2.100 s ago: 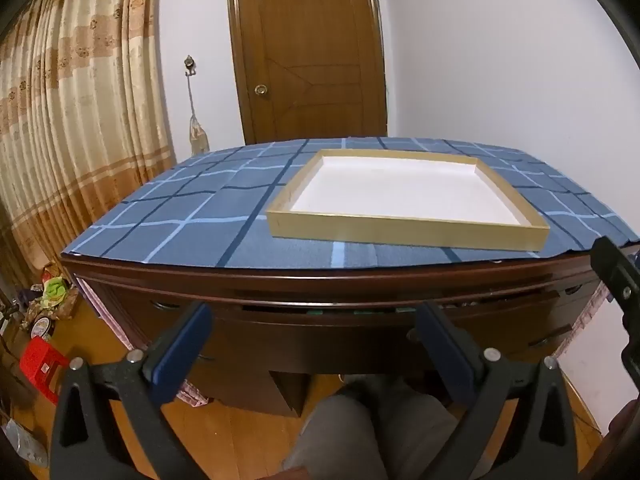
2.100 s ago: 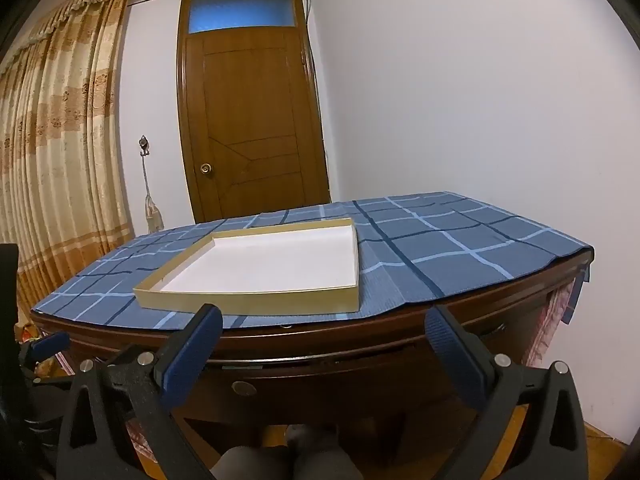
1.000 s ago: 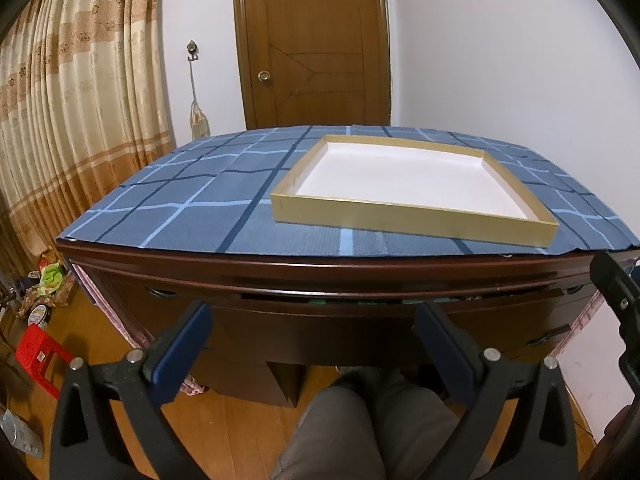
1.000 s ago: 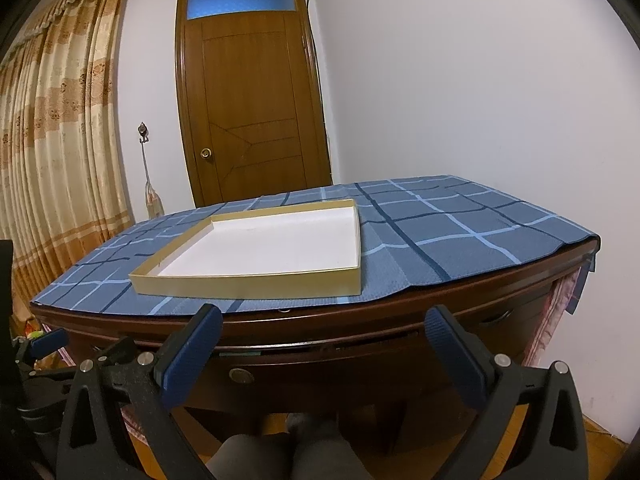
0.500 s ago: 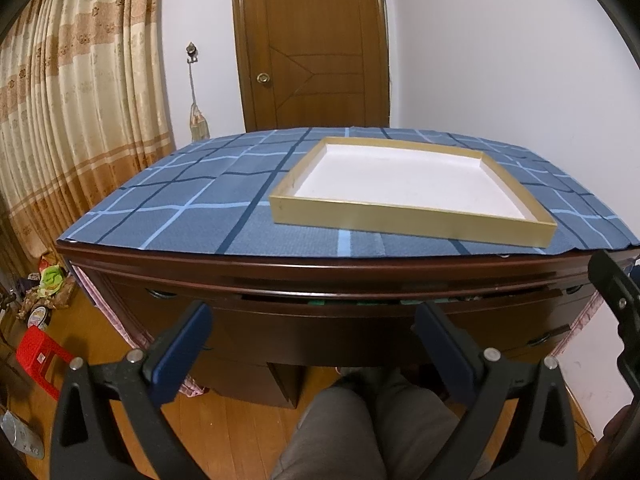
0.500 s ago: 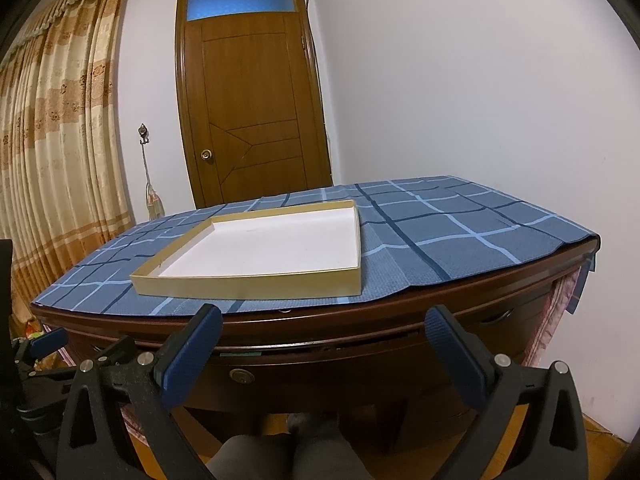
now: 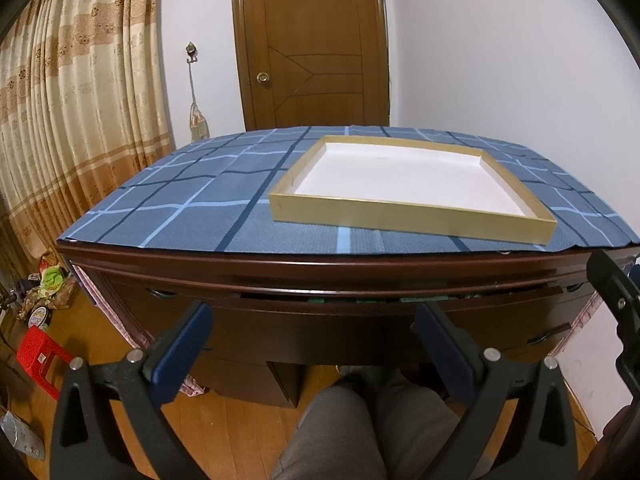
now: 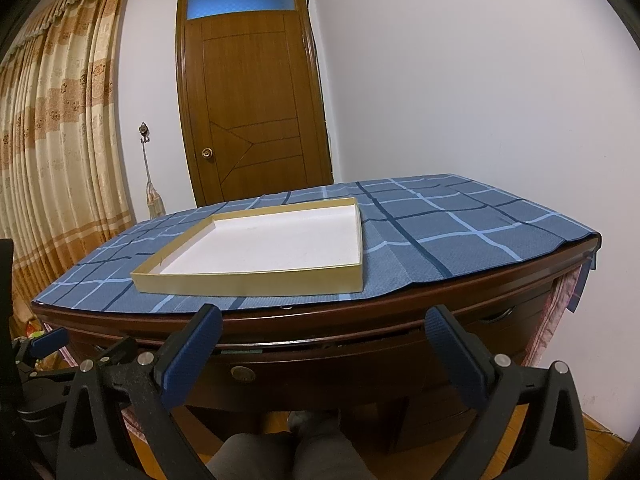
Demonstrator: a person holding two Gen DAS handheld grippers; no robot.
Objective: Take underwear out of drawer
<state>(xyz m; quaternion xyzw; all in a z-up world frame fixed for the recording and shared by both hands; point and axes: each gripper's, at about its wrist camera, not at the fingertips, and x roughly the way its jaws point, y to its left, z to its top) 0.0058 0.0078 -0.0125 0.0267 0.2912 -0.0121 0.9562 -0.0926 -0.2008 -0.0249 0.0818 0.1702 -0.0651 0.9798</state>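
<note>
Filling most of both views is a dark wooden desk, its surface covered by a blue plaid cloth that stops just short of the front edge. On the cloth rests a shallow tray with gold-coloured walls and a white floor, nothing in it; it sits toward the right of the surface in the left wrist view and left of centre in the right wrist view. Under the desk's lip runs the drawer, its front standing out a crack from the frame, with thin slivers of green showing in the dark slot. What those slivers are cannot be told, and the underwear itself does not show anywhere. A round metal fitting marks the drawer front in the right wrist view. Below, a person's knees in grey trousers point toward the desk. The left claw hangs in front of the drawer, well short of it, its blue-padded fingers spread wide with nothing between them. The right claw hangs likewise, fingers wide apart and bare, level with the drawer front.
</note>
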